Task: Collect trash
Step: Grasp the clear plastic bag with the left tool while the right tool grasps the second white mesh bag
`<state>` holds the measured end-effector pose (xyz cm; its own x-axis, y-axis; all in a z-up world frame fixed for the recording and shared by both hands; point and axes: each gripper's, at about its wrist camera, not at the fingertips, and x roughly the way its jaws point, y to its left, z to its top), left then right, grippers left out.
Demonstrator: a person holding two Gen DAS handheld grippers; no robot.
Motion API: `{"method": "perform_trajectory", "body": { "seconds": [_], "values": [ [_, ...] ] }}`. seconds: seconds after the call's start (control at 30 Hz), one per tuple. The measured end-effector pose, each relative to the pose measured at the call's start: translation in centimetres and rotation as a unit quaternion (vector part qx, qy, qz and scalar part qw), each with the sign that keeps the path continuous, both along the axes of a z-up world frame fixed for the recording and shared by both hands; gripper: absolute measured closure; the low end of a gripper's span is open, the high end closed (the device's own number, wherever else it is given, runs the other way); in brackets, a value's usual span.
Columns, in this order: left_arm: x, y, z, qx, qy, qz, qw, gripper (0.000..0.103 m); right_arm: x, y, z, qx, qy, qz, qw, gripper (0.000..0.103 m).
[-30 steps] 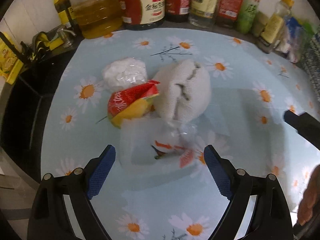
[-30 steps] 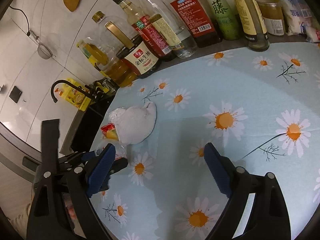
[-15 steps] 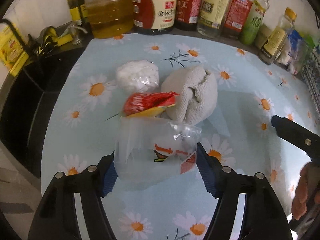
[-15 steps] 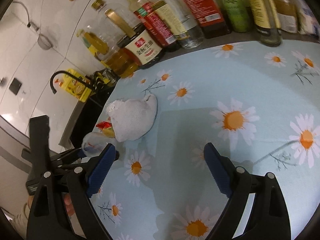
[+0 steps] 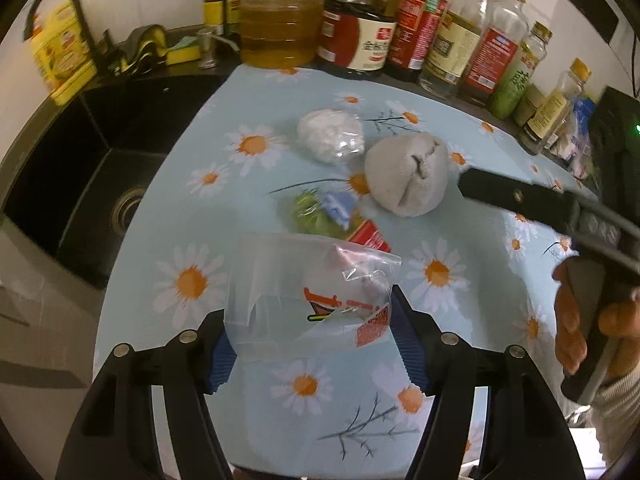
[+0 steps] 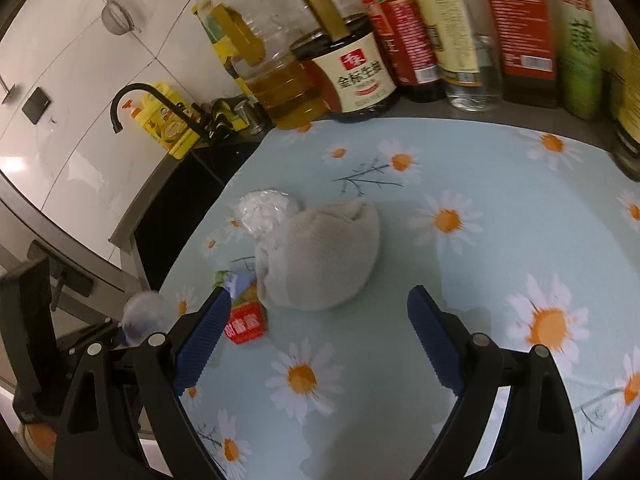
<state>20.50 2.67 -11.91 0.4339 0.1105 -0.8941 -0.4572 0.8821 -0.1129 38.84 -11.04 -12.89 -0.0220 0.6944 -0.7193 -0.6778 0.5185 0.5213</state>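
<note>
My left gripper holds a clear plastic bag with red print, lifted off the daisy tablecloth; its jaws are closing, with both pads pressing on the bag. Beyond it lie a green and blue wrapper, a red packet, a white wad in clear film and a balled grey cloth. My right gripper is open, its tips on either side of the near edge of the grey cloth without touching it. The red packet lies by its left finger.
A black sink with a faucet drops off at the cloth's left edge. Oil and sauce bottles line the back wall. A person's hand holds the right gripper at the right.
The left jaws closed on the clear bag and lifted it off the table, baring the wrappers behind it. The right gripper came in close to the grey cloth.
</note>
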Motion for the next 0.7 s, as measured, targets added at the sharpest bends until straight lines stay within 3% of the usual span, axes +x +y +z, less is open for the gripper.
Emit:
{"method": "perform_trajectory", "body": {
  "seconds": [0.47,0.6,0.7],
  "values": [
    [-3.5,1.2,1.0,0.003,0.003,0.047,0.9989,0.038,0.6,5.0,-1.0,-0.002,-0.013,0.032,0.999,0.016],
    [-4.0,1.7,0.9,0.0,0.003,0.05,0.9988,0.038,0.7,5.6,-1.9,-0.029,-0.023,0.024,0.999,0.048],
    [-4.1,2.0,0.7,-0.005,0.003,0.047,0.9989,0.038,0.5,5.4,-2.2,-0.034,-0.031,0.015,0.999,0.059]
  ]
}}
